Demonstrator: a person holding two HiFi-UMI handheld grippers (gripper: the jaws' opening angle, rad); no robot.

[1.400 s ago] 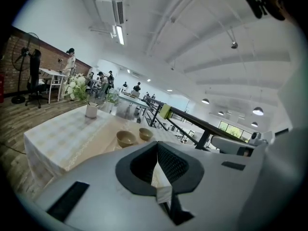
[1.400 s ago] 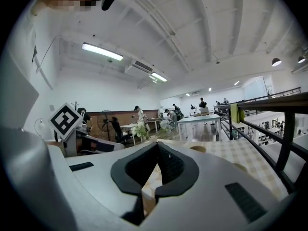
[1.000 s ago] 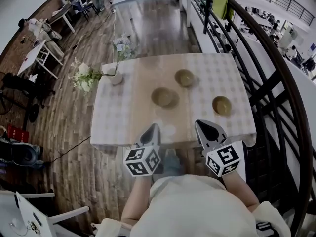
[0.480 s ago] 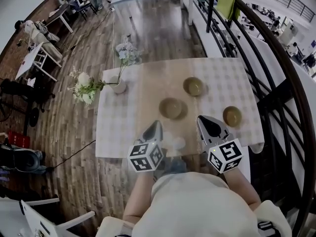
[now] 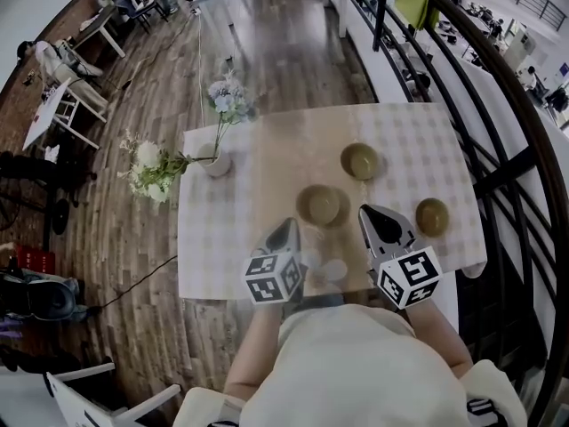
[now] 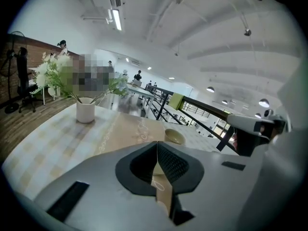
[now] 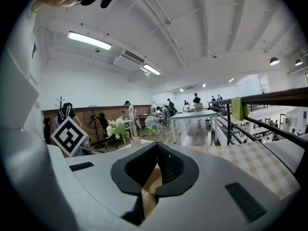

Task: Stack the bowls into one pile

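- Got both forearms tucked in close to the body, one gripper per hand, both poking out over the near edge of the table (image 5: 213,238).
- Pointing the left gripper (image 5: 288,224) down a bit toward the checked cloth, jaws pinched fully together, nothing in them.
- Same deal with the right gripper (image 5: 365,211): closer to level, jaws closed tip to tip, empty too.
- Counting three bowls, all apart, no pile yet.
- Spotting the middle bowl (image 5: 320,205) just ahead of the gripper tips and between them, closer to the left one.
- Finding the far bowl (image 5: 359,161) further back toward the middle of the table, clear of the other two.
- Seeing the right bowl (image 5: 432,216) just beside the right gripper, on its outer side, near the table's right edge.
- Tight on the right: black railing (image 5: 524,163) running close along that side of the table.
- Noting a white vase (image 5: 216,162) at the far left corner, flowers (image 5: 147,167) hanging out past the left edge.
- Plenty of bare cloth left of the middle bowl, between vase and near edge.
- Open wood floor (image 5: 133,256) off to the left of the table.
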